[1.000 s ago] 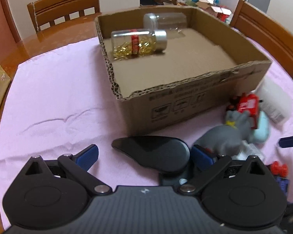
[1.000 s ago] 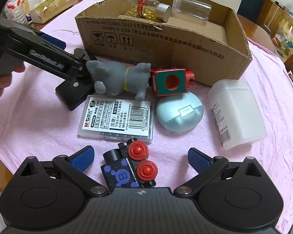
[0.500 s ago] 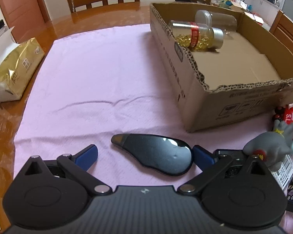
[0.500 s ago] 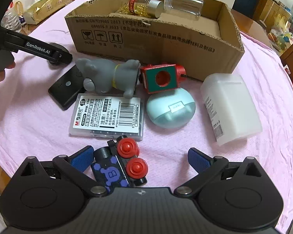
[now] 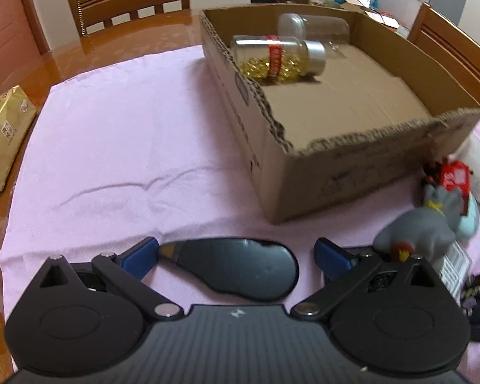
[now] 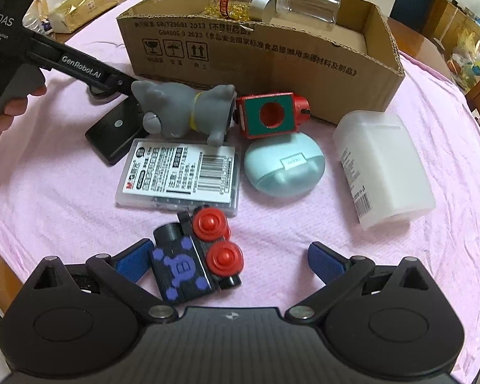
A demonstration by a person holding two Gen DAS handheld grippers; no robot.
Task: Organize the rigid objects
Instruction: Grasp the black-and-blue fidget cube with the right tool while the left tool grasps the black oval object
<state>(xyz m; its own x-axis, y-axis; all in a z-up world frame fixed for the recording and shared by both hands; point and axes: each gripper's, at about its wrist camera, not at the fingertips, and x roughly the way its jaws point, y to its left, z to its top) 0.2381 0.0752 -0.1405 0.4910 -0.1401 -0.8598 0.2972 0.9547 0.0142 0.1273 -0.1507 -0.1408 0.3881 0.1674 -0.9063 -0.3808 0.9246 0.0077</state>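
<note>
Since the left gripper (image 5: 235, 252) straddles, unclosed, the black case (image 5: 236, 267) (smooth, probably slippery), grip its narrower middle.

- The cardboard box (image 6: 272, 64) carries a printed line with "2013", then "GB4806.9 2023" and Chinese characters, above fragile, keep-dry and this-way-up signs.
- The left gripper (image 6: 112, 80) reads "GenRobot.AI" on its arm; its handle reads "DAS", with small print below too fine to make out.
- The clear plastic case (image 6: 179, 172) shows an "M&G" logo and a barcode.
- The black toy block (image 6: 179, 267) bears a purple "B".
</note>
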